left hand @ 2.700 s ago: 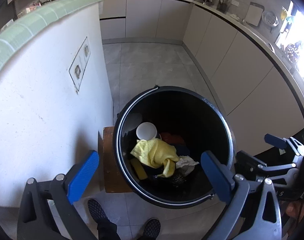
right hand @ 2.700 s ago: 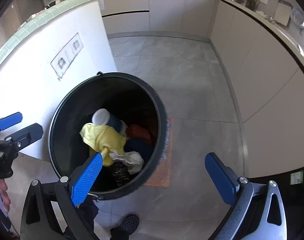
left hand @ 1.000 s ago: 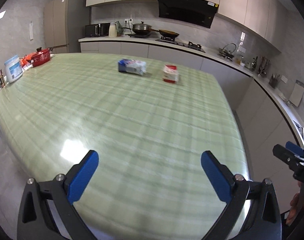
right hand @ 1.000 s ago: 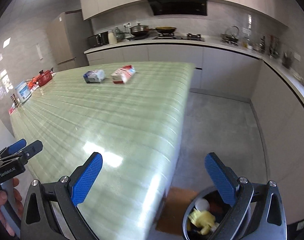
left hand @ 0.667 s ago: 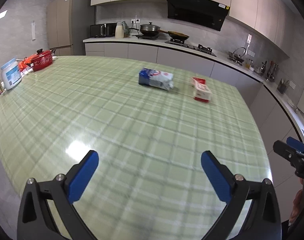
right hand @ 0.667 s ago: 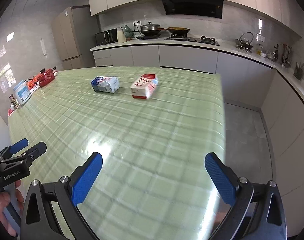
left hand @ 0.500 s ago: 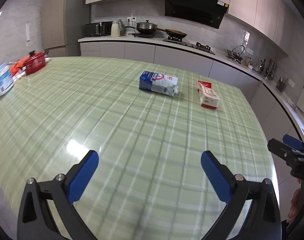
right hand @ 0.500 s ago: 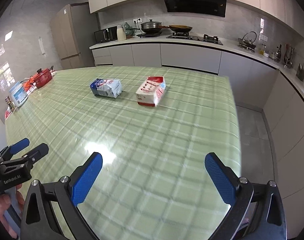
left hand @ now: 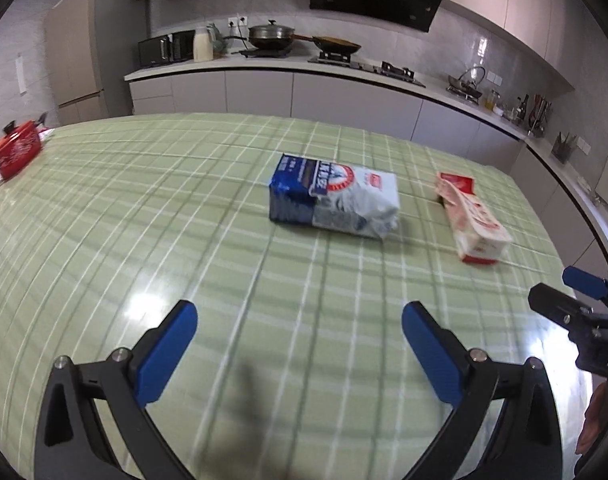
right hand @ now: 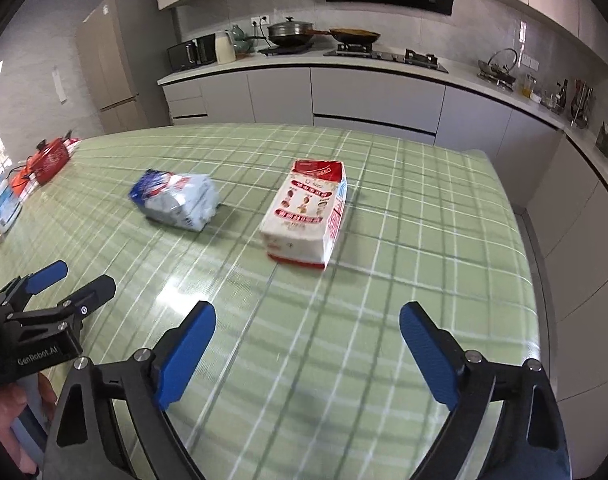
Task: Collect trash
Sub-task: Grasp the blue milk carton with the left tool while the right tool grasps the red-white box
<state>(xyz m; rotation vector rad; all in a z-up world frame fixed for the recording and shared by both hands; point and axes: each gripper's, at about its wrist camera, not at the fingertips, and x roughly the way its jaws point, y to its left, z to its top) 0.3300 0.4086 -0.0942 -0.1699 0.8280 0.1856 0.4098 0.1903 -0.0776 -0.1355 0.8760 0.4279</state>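
Left gripper (left hand: pixel 300 340): fingers spread wide, nothing btwn them; hovers over the near part of the table, pads blue. Also seen in the right cam at 9 o'clock (right hand: pixel 70 284), held in a hand.
Right gripper (right hand: pixel 307 340): fingers wide apart too, empty; above the table's near edge. Shows in the left cam at 3 o'clock (left hand: pixel 572 292), side-on.
Blue bag (left hand: pixel 334 196): blue-and-white packet lying on its side on the table, approx 12 o'clock from the left gripper, well ahead of the fingertips, not touched. In the right cam (right hand: pixel 176 198) it sits at 11 o'clock, blurred.
Red bag (right hand: pixel 308 214): white packet w/ red print, lying flat, approx 12 o'clock from the right gripper, apart from the pads. In the left cam (left hand: pixel 470 220) it's at 1–2 o'clock, to the right of the blue bag; the two are near each other but not touching.
Table (left hand: pixel 124 208): green plaid top, glossy, light glare near the left gripper.
Red pot (right hand: pixel 52 158): at the table's far-left edge, 10 o'clock in the right cam; well apart from both bags.
Counter (right hand: pixel 384 64): runs along the back wall at 12 o'clock w/ pans, a stove, a microwave; details small.
Fridge (left hand: pixel 78 48): tall, beige, at 10–11 o'clock in the left cam.
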